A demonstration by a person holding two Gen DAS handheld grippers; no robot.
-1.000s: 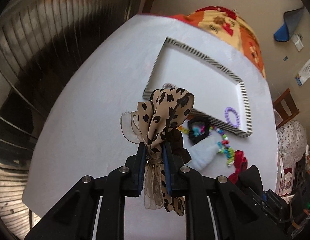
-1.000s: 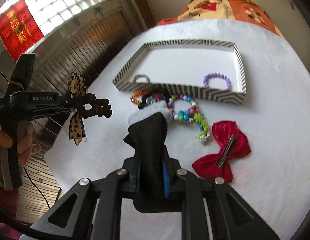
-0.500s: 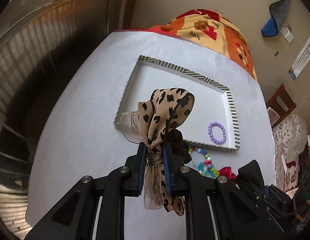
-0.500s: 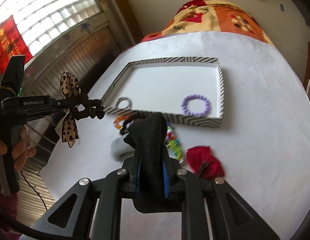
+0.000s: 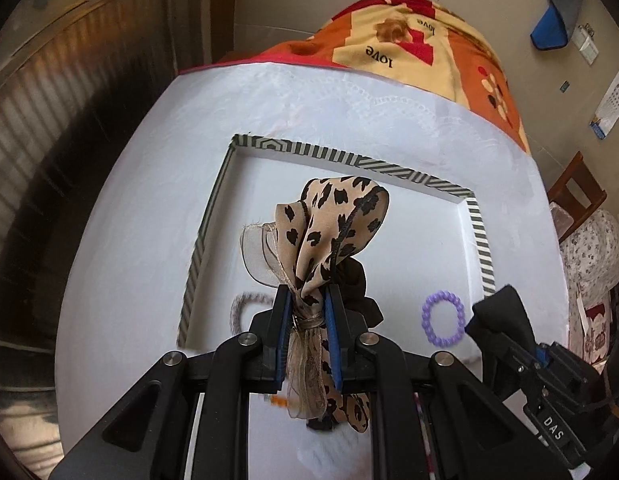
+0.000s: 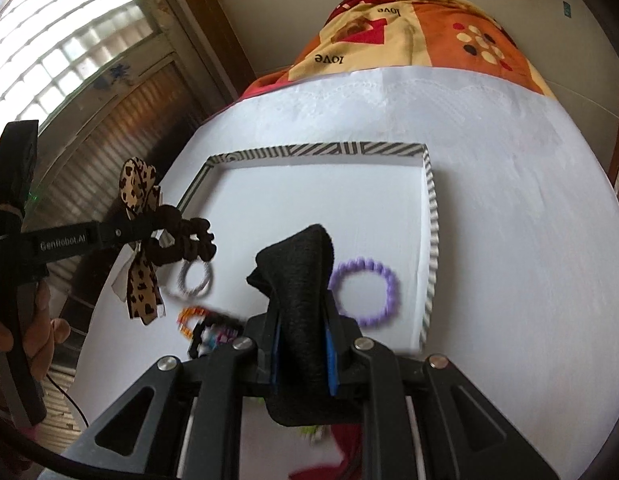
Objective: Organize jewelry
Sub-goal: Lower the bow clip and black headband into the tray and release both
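My left gripper (image 5: 305, 292) is shut on a leopard-print bow (image 5: 333, 220) that has a dark brown scrunchie (image 5: 357, 284) attached. It hangs above the near left part of the striped-rimmed white tray (image 5: 349, 158). My right gripper (image 6: 301, 304) is shut on a black fabric hair band (image 6: 301, 256) above the tray's near edge. In the tray (image 6: 317, 150) lie a purple bead bracelet (image 6: 365, 296) and a grey hair tie (image 6: 195, 278). In the right wrist view the left gripper (image 6: 149, 228) holds the bow (image 6: 137, 184) at the left.
Orange and multicoloured bead bracelets (image 6: 193, 316) lie on the white tablecloth just outside the tray. A red bow (image 6: 329, 468) shows at the bottom edge. An orange patterned blanket (image 5: 409, 48) covers the far end. A wooden chair (image 5: 577, 196) stands to the right.
Both grippers moved forward from over the loose jewelry to above the tray, each keeping its hold. The beads and red bow slipped toward the bottom of the views.
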